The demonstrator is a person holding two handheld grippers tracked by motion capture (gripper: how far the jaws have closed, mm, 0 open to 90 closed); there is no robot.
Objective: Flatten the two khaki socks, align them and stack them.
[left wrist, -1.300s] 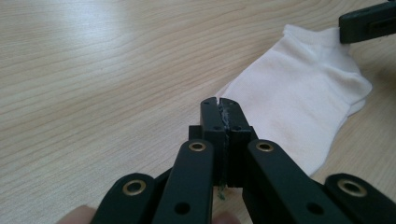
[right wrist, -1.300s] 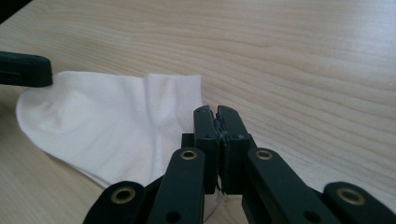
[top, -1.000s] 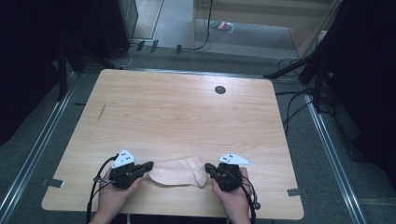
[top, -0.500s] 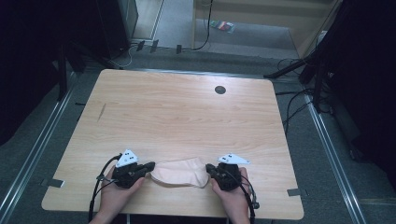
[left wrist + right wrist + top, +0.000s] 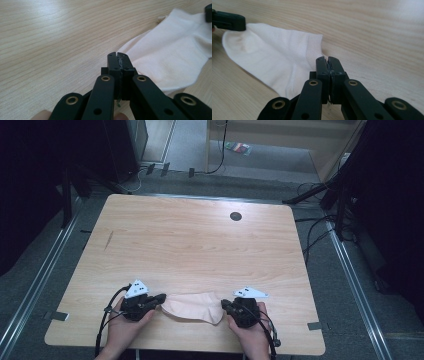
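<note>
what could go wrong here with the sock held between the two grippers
1. The left gripper and the right gripper are shut on thin edges at opposite ends of the sock, so a pull apart could slip an edge free.
2. The sock lies close to the near edge of the table, so if it is released while being drawn toward the person, it might slide off.

On 1 wooden table [image 5: 200,250] lie 1 pale sock [image 5: 194,306] and 2 black grippers, left [image 5: 159,298] and right [image 5: 225,305].
</note>
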